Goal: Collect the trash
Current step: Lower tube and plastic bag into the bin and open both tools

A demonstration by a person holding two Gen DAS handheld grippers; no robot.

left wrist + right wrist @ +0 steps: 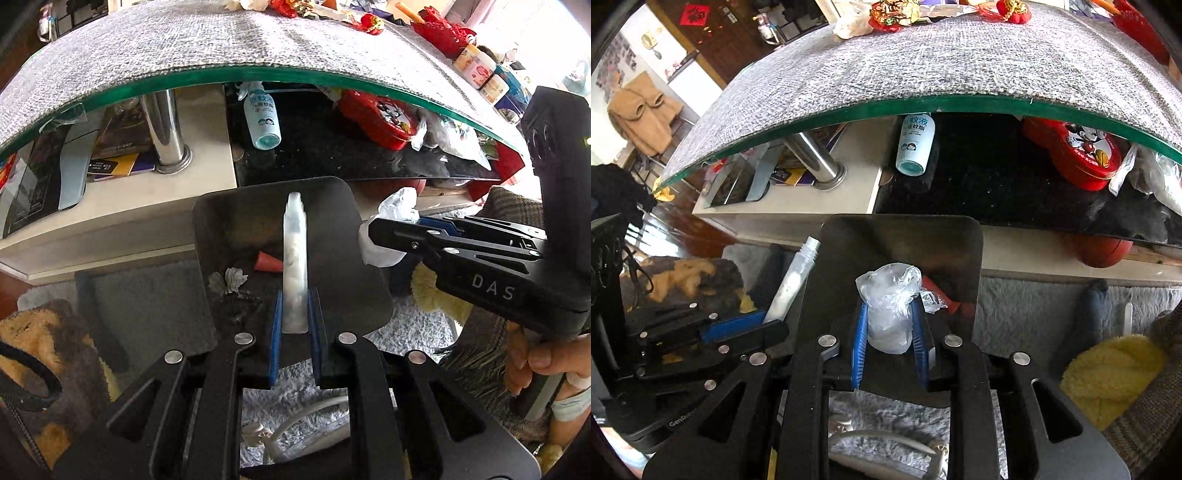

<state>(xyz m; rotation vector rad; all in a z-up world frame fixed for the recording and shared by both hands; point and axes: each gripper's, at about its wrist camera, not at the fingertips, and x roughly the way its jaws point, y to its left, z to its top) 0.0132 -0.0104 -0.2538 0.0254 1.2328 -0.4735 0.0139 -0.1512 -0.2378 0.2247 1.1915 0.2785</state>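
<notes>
Two grippers hang over the black bin (343, 236): left gripper (295, 325) clamps a stiff, light tube (294, 266) at its base; right gripper (890, 339), jaws loosening, cradles a soft, crushable plastic wad (888, 306) (slippery).

bin (332, 258) before table (184, 55), scraps (232, 278) inside

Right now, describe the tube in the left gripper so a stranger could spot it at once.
Find the black bin below the glass table edge. Over it, the left gripper clamps a long translucent white tube with a threaded neck. The right gripper holds crumpled clear plastic; the tube is rigid and straight.
</notes>
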